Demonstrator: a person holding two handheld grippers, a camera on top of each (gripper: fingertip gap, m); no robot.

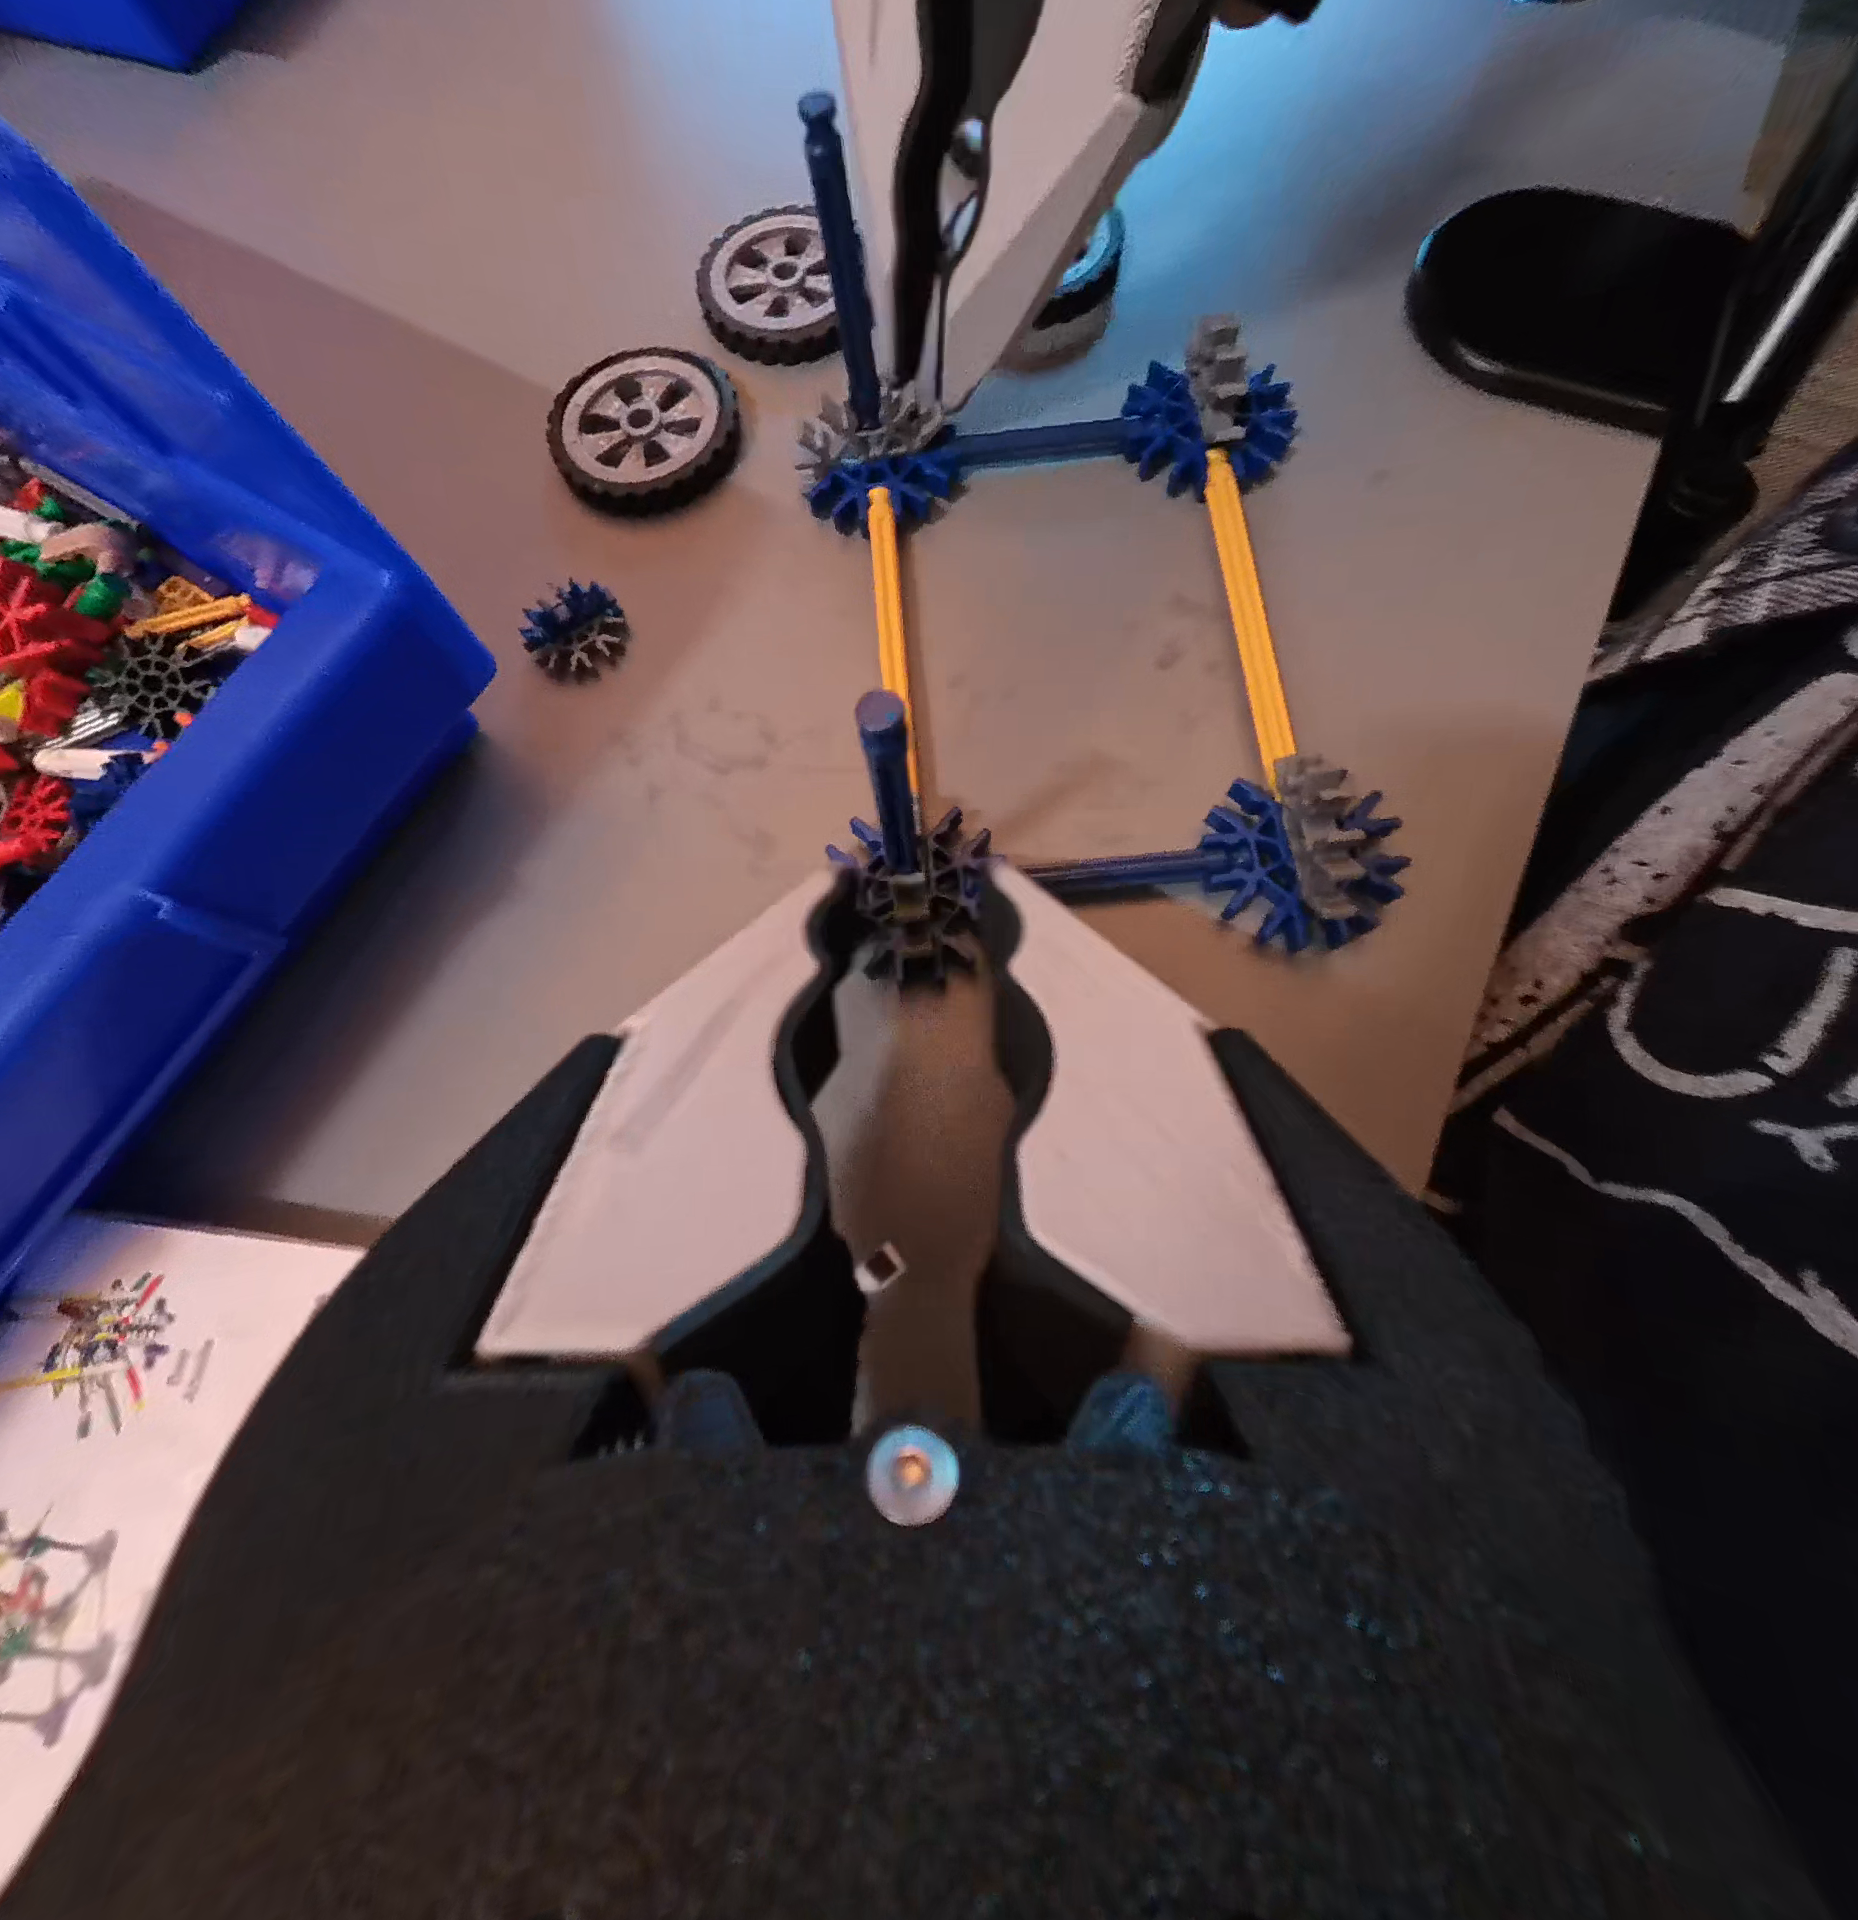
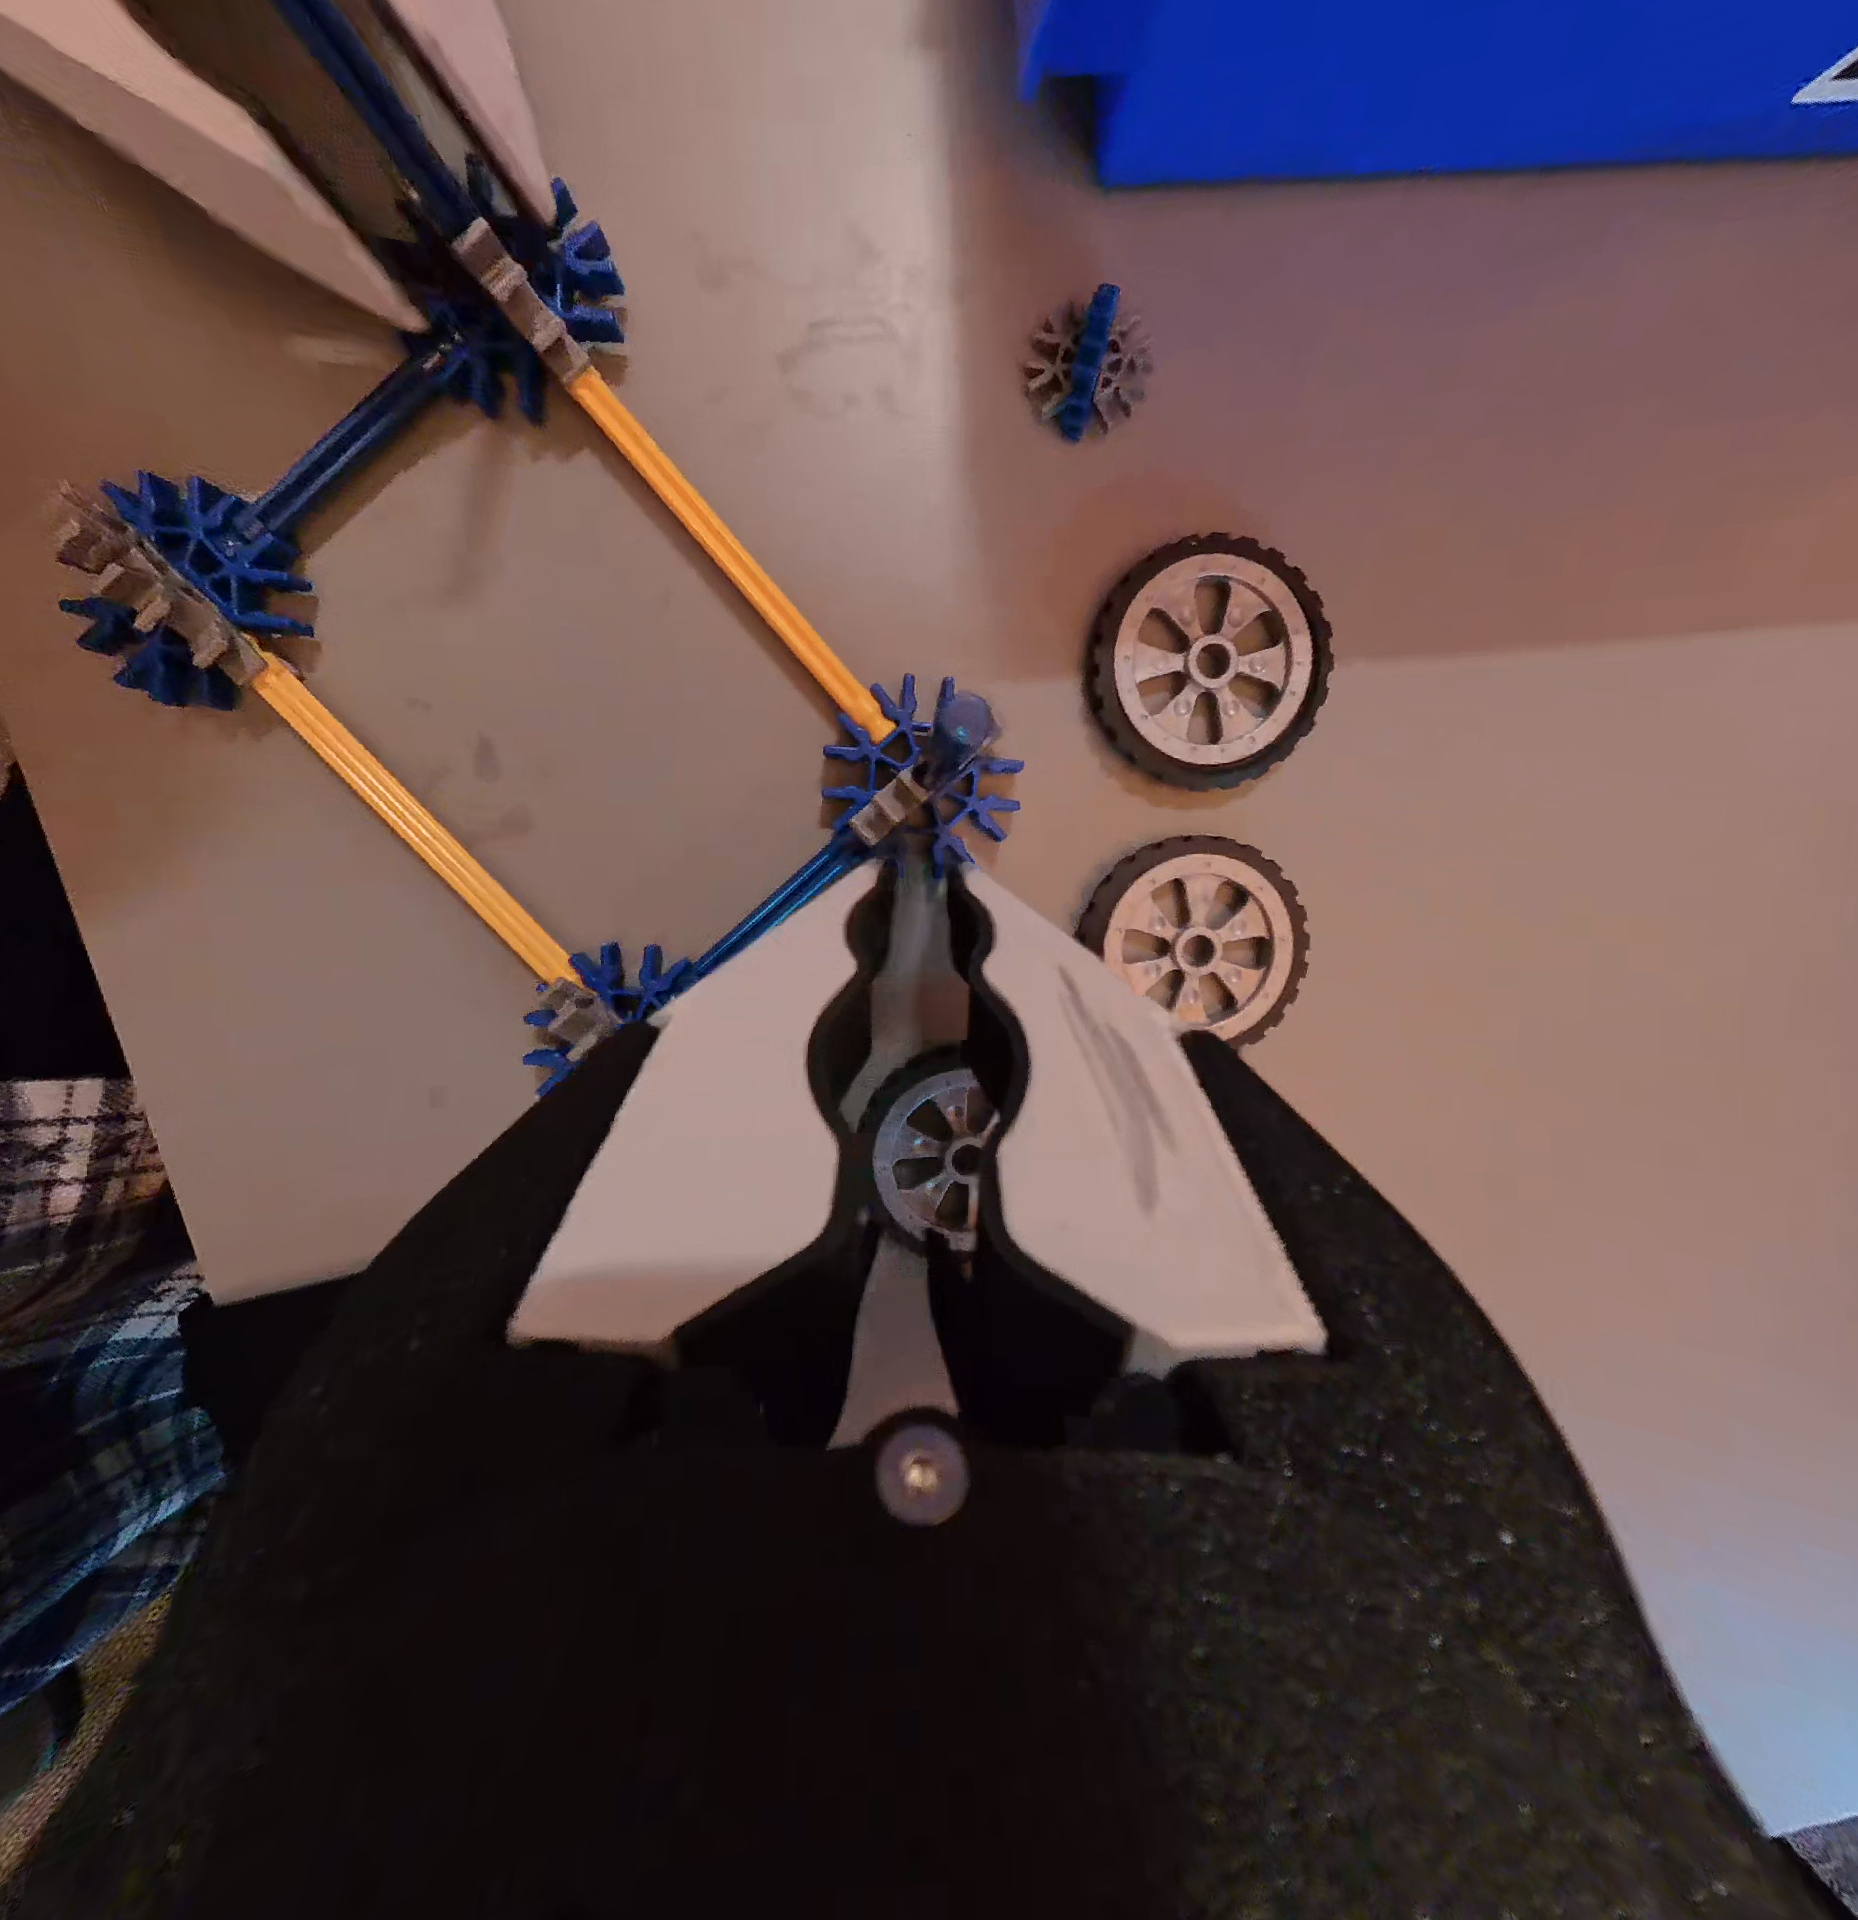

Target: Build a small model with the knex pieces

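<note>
Left gripper (image 1: 912,894) clamps a frame (image 1: 1070,644) corner connector (image 1: 912,904) on the table (image 1: 613,831). Right gripper (image 2: 917,878), jaws nearly closed, pinches the opposite corner connector (image 2: 920,774). Two wheels (image 2: 1207,661) beside. Blue bin (image 1: 229,790) left. No readable writing.

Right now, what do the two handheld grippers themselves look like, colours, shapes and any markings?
Both match. The left gripper has a black grainy-textured body, two pale wedge-shaped fingers lined with wavy black inner pads, and a silver screw at the centre. The right gripper is built the same, but its right finger bears dark scuff streaks. No cables show.
</note>
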